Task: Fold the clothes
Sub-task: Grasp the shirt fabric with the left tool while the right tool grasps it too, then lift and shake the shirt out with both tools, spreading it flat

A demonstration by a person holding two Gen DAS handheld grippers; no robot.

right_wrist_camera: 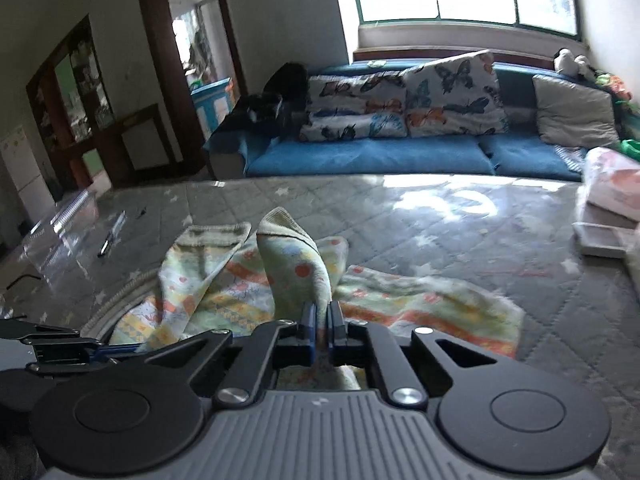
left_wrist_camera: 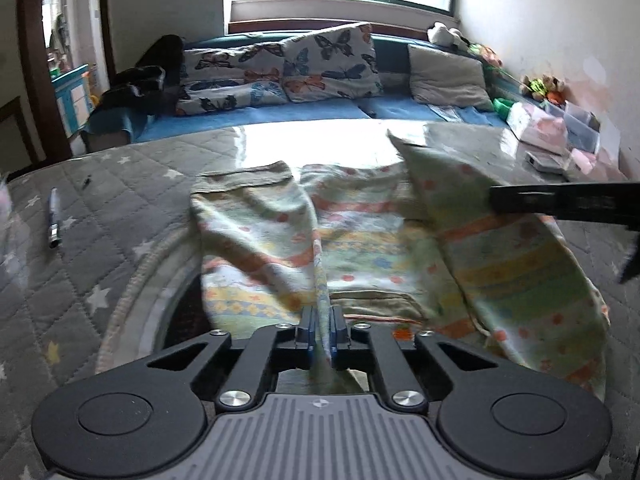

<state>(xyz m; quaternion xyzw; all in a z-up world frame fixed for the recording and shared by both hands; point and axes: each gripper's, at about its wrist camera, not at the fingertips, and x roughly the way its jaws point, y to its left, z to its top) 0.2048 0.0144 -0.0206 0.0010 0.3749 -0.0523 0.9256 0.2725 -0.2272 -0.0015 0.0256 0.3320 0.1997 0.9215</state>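
Note:
A pale green patterned garment (left_wrist_camera: 360,248) with orange bands lies crumpled on the grey quilted table cover (left_wrist_camera: 120,208). My left gripper (left_wrist_camera: 322,330) is shut on a pinched ridge of its cloth at the near edge. In the right wrist view the same garment (right_wrist_camera: 420,304) spreads to the right, and my right gripper (right_wrist_camera: 322,326) is shut on a raised fold of it that stands up ahead of the blue pads. The right gripper's black finger (left_wrist_camera: 560,200) reaches in from the right in the left wrist view. The left gripper (right_wrist_camera: 64,350) shows at the lower left of the right wrist view.
A pen (left_wrist_camera: 54,220) lies on the cover at the left. White and pink boxes (left_wrist_camera: 548,136) crowd the right edge. A blue sofa (right_wrist_camera: 360,156) with butterfly cushions (left_wrist_camera: 320,68) stands beyond the table under the window. A clear plastic box (right_wrist_camera: 60,220) sits at far left.

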